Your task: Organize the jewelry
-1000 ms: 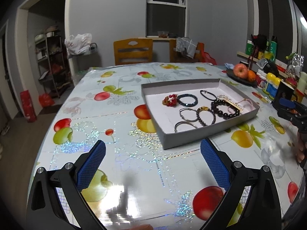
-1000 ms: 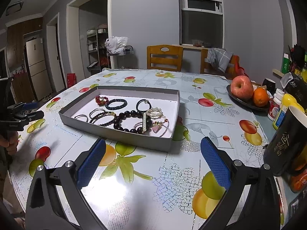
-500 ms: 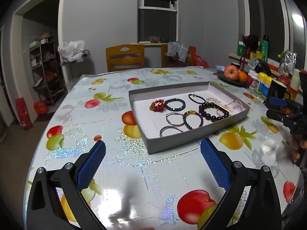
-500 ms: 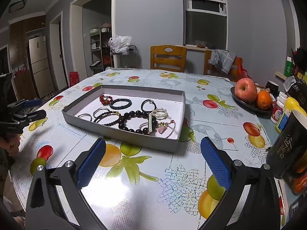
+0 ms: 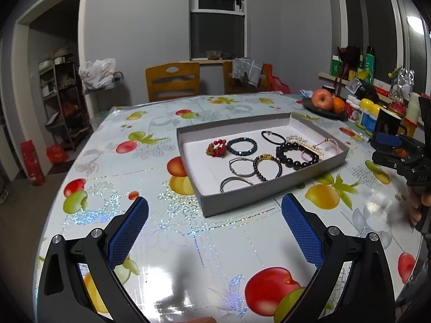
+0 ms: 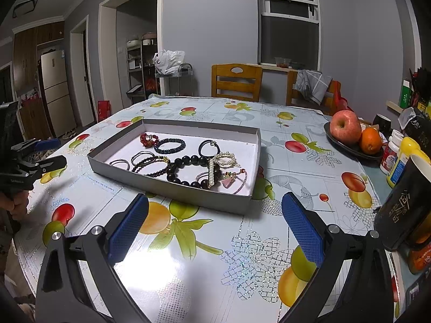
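A shallow grey box tray [image 5: 231,204] [image 6: 172,188] sits on the fruit-print table. It holds several bracelets: a red bead cluster [image 5: 216,148] [image 6: 147,139], a dark teal bead bracelet [image 5: 241,146] [image 6: 170,145], a large black bead bracelet [image 5: 292,154] [image 6: 188,172], silver bangles [image 5: 237,181] [image 6: 120,163], a black hair tie [image 5: 272,136] [image 6: 207,146] and a pearl clip [image 5: 312,149] [image 6: 211,172]. My left gripper [image 5: 214,223] is open and empty, short of the tray's near corner. My right gripper [image 6: 214,223] is open and empty in front of the tray.
A dark plate [image 6: 347,145] with an apple [image 6: 345,127] and an orange [image 6: 371,140] stands at the right. A black mug [image 6: 404,204] and bottles [image 6: 401,161] crowd the right edge. Wooden chairs [image 5: 172,80] stand behind the table.
Both grippers have drawn back and tilted slightly, so the tray sits a little farther off in each view. Nothing was grasped or released.
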